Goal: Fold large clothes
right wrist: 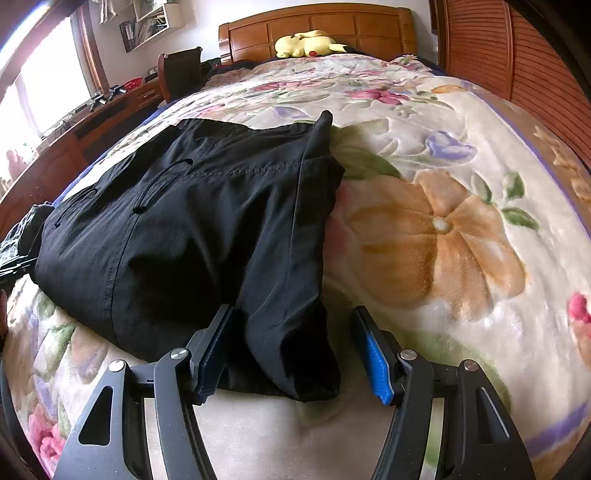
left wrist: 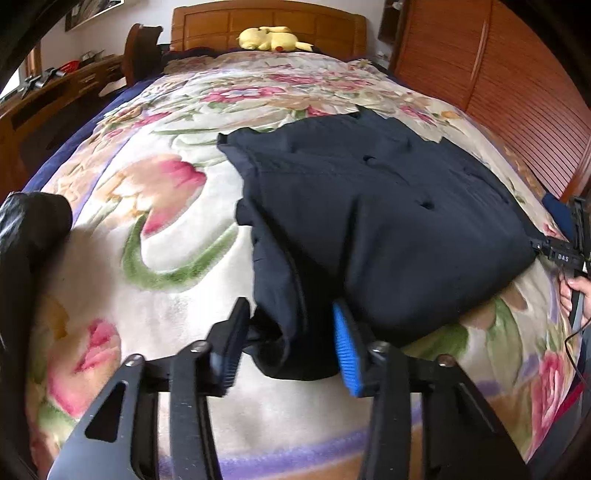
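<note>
A dark navy garment [left wrist: 369, 221] lies folded on the floral blanket [left wrist: 155, 229]; it also shows in the right wrist view [right wrist: 192, 236]. My left gripper [left wrist: 291, 332] is open, its blue-padded fingers straddling the garment's near left corner. My right gripper [right wrist: 295, 343] is open, its fingers either side of the garment's near right corner. The right gripper also shows at the right edge of the left wrist view [left wrist: 569, 251], held by a hand.
A yellow plush toy [left wrist: 269, 38] lies by the wooden headboard [left wrist: 266, 22]. A wooden louvred wardrobe [left wrist: 498, 85] stands to the right. A wooden desk [right wrist: 92, 122] and a chair [right wrist: 181, 74] stand to the left. A black item [left wrist: 29, 229] lies at the bed's left edge.
</note>
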Demonstrator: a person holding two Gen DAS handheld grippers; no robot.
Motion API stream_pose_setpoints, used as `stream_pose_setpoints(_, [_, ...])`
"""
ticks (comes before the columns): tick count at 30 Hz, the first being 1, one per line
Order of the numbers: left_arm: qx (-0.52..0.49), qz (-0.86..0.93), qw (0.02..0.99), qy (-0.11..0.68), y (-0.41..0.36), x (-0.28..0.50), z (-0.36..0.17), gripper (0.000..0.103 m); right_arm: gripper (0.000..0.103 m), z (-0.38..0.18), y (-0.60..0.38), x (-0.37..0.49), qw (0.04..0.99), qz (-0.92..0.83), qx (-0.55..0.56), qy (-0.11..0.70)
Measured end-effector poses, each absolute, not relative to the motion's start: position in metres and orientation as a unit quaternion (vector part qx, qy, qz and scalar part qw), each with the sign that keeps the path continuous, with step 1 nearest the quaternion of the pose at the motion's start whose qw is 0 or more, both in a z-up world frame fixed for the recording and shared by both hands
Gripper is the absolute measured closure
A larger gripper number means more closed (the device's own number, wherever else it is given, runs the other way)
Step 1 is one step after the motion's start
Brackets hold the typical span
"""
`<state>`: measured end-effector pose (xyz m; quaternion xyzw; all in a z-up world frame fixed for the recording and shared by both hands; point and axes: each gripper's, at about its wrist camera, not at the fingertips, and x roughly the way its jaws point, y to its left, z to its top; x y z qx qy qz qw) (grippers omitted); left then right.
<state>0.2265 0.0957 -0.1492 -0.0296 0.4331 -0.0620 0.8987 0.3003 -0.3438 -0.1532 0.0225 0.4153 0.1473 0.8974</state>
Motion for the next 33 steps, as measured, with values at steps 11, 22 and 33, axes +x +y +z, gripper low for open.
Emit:
stream_pose_setpoints(11, [-0.03,-0.088,0.915,0.394,0.093,0.206,-0.116,0.096,0.091,-0.118,-0.324,0.282,0.898,0.168,-0.036,0.406])
stream_pose_setpoints(22, [-0.048,-0.131,0.926,0.35,0.103,0.104,-0.08,0.097,0.091,-0.078,-0.335,0.159,0.904,0.207,-0.03,0.373])
stream_pose_setpoints(33, [-0.002,-0.111,0.924,0.365,0.086,0.048,-0.086,0.096,0.084,-0.074,-0.344,0.105,0.905,0.163,-0.056,0.388])
